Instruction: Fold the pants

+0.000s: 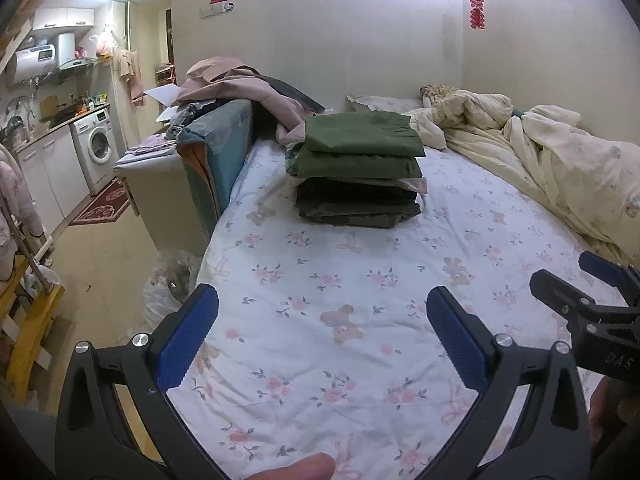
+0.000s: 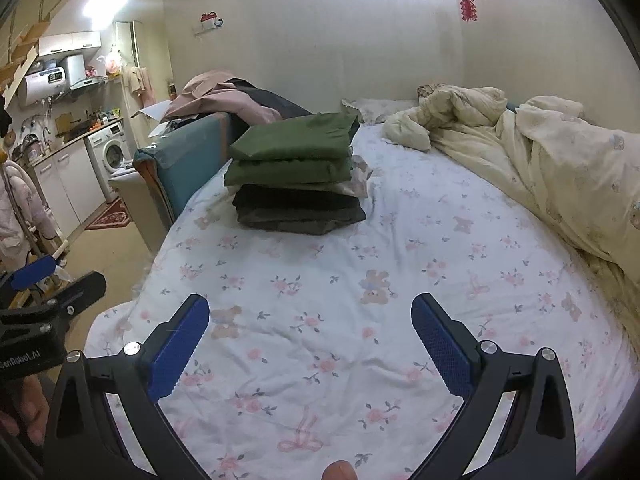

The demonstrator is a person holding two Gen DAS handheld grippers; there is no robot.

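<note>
**Mia:** What do you see from the left wrist camera?

**Ben:** A pile of folded pants (image 1: 356, 172) sits on the flowery bed sheet (image 1: 360, 272), far from the camera and close to the bed's left edge. The top two are green. The ones under them are dark. Each one is a flat, neat rectangle, and the long side runs left to right. The left gripper (image 1: 322, 304) is spread wide, with nothing between its blue pads (image 1: 188, 336). It hangs over the near part of the sheet. The right gripper (image 1: 576, 280) peeks in at the right edge, also with nothing in it.

**Mia:** And the right wrist camera?

**Ben:** The same pile (image 2: 296, 176) is far away and a bit left, stacked flat, long side going across. A puffy cream blanket (image 2: 540, 160) lies on the far right. The right gripper (image 2: 310, 316) is wide apart too, and holds nothing. It is above the bare sheet (image 2: 360, 300).
</note>
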